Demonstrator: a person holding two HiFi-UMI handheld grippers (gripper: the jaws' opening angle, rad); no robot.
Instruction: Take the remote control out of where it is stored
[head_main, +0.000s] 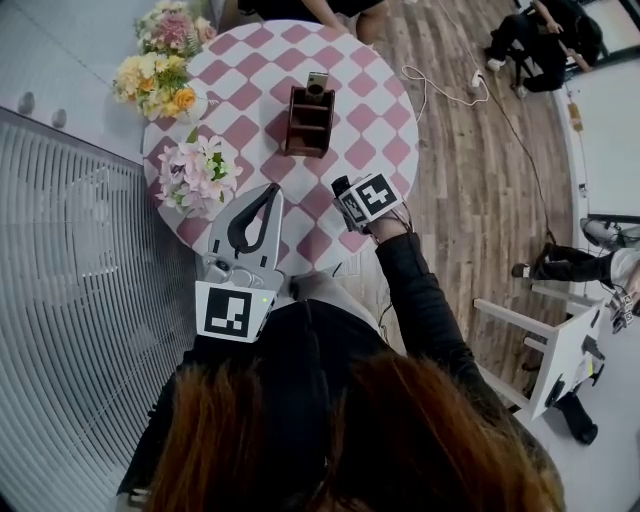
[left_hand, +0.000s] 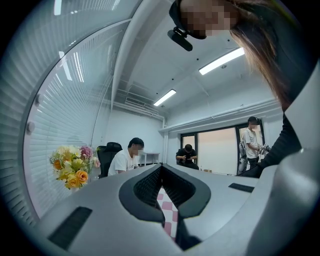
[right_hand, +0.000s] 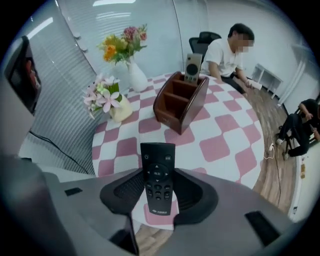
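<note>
**Step in hand.** At the left, your left gripper (head_main: 271, 192) rests by the near-left edge of the table (head_main: 372, 112). Its jaws are clenched tip to tip on nothing and it has no part in this step. At the right, your right gripper (right_hand: 160, 176) is grasping the black remote control (right_hand: 158, 161) by its long sides, buttons toward the camera. The remote control is already out of storage and is over the near edge of the table. The extraction looks done, and what probably remains is to set the remote down. The table rim lies directly under the remote's lower end, with floorboards showing beyond it. Carry it inward over the checked cloth before you release, and lay it flat rather than on end. Keep the jaws pressed on its sides until it bears on the cloth, because the smooth casing is likely to slip.

**Surroundings.**
- Window blinds (head_main: 80, 270) run along the left side.
- A yellow-orange bouquet (head_main: 158, 78) stands at the far-left edge of the table.
- A pot of pink lilies (head_main: 200, 172) sits at the left edge, just beside the left gripper.
- The brown wooden holder (head_main: 308, 124) stands mid-table, well apart from the remote. A pale device (head_main: 317, 82), possibly a second remote, stands upright in its far compartment.
- A seated person (right_hand: 227, 50) is at the far edge of the table.
- A white cable (head_main: 440, 85) trails on the floor to the right.

Nothing stands on the near cloth, so the rim is the only hazard.
</note>
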